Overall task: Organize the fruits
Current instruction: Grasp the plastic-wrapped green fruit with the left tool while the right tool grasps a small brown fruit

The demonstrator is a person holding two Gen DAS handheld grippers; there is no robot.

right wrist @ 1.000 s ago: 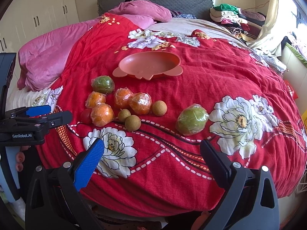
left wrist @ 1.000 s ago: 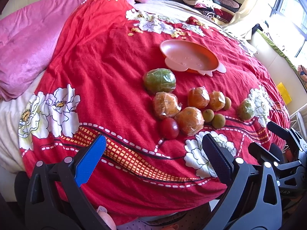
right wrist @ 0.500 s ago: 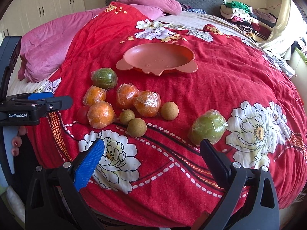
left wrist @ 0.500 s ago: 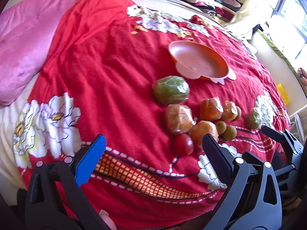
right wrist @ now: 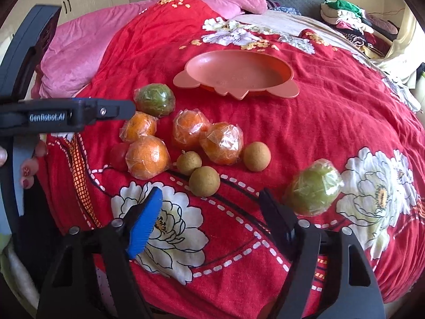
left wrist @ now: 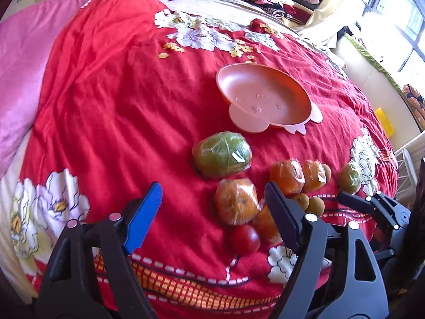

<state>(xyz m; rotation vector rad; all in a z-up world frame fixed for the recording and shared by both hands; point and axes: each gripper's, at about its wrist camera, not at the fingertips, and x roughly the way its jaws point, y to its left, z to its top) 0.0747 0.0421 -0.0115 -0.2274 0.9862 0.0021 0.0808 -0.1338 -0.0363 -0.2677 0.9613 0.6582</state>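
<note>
Fruits lie on a red floral bedspread (left wrist: 106, 106). A pink plate (left wrist: 263, 101) (right wrist: 236, 73) sits beyond them, empty. A wrapped green fruit (left wrist: 221, 155) (right wrist: 155, 99) lies nearest the plate; another green one (right wrist: 313, 187) lies apart at the right. Several wrapped oranges (left wrist: 236, 204) (right wrist: 147, 156), a red tomato (left wrist: 245, 239) and three small brown fruits (right wrist: 204, 180) cluster together. My left gripper (left wrist: 212, 202) is open and empty, its right finger over an orange. My right gripper (right wrist: 209, 204) is open and empty, just in front of the brown fruits.
A pink quilt (left wrist: 16, 79) lies at the left of the bed. Folded clothes (right wrist: 353, 18) are stacked at the far right. The left gripper's body (right wrist: 53, 114) crosses the right wrist view at the left. A window (left wrist: 398, 13) is at the right.
Both grippers have moved forward and lower toward the fruit cluster. The fruits and plate have not moved. Both stay open.
</note>
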